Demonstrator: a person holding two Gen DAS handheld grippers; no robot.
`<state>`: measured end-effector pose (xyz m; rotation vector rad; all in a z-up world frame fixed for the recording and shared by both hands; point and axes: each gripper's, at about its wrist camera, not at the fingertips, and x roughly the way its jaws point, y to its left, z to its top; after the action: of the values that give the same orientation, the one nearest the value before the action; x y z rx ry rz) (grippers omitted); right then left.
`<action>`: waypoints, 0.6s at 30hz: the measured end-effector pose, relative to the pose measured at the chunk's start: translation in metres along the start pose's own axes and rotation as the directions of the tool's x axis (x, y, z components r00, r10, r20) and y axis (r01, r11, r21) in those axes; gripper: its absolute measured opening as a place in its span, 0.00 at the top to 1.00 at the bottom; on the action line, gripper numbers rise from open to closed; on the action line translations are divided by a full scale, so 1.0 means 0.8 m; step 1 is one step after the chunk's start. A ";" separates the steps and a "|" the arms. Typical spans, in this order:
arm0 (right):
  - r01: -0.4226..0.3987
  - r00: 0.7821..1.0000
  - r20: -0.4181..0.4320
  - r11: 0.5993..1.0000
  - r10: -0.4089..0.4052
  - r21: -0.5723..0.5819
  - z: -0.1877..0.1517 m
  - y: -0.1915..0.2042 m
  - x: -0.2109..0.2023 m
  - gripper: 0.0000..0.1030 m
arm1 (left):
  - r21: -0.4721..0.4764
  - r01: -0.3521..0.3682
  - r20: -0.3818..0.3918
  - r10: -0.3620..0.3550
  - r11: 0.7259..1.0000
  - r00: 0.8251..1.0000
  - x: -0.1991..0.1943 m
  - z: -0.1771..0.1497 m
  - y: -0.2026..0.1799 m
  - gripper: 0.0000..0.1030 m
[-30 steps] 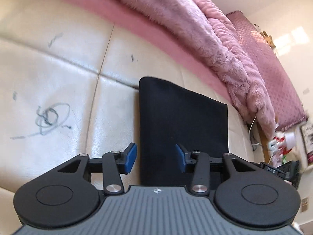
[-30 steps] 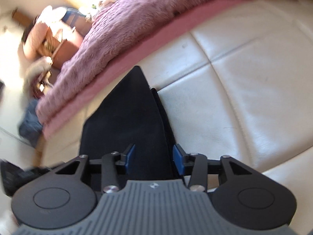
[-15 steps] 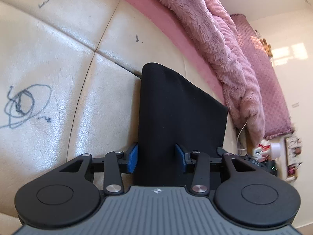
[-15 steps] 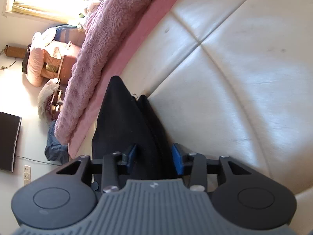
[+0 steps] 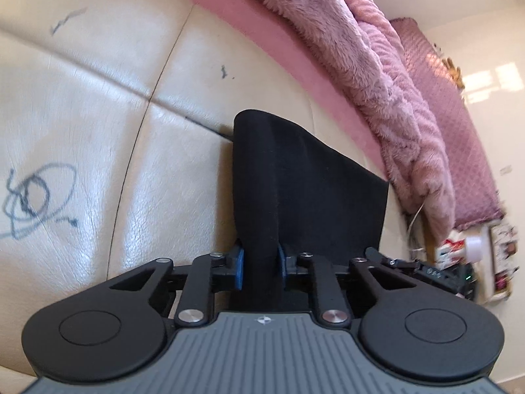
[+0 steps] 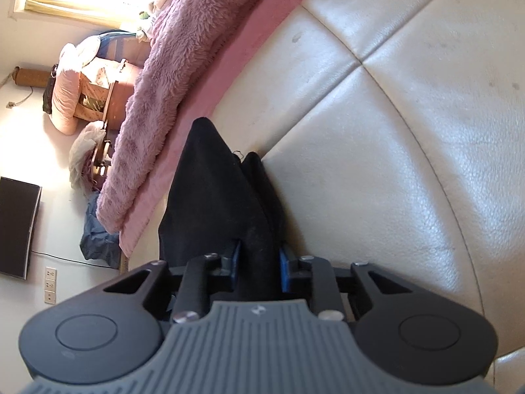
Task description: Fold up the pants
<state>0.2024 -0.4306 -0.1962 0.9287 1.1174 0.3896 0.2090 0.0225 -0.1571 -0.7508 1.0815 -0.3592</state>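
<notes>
Cream leather cushions (image 5: 98, 151) make up the backdrop, with a blue pen scribble (image 5: 36, 200) on one panel that doesn't read as any word, and a fuzzy pink blanket (image 5: 377, 75) heaped along the back edge. Black pants (image 5: 305, 190) lie on the leather, near end bunched up. Left tool (image 5: 259, 264) is pinched tight on that fabric, and right tool (image 6: 257, 262) is clamped on the pants (image 6: 216, 203) too.
</notes>
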 end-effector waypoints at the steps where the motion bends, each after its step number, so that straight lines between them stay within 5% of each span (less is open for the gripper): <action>1: 0.007 1.000 0.000 1.000 -0.007 -0.008 0.000 0.003 -0.001 0.85 | 0.015 -0.009 0.001 0.009 1.000 1.000 -0.002 0.001 -0.003 0.81; 18: 0.008 0.998 -0.057 0.990 -0.017 -0.141 -0.044 0.100 0.012 0.89 | 0.134 -0.099 0.041 0.094 0.986 0.995 -0.088 0.031 0.000 0.82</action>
<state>0.1889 -0.3617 -0.1429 0.7898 1.1334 0.4820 0.1999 0.0746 -0.1042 -0.5796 1.0457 -0.3323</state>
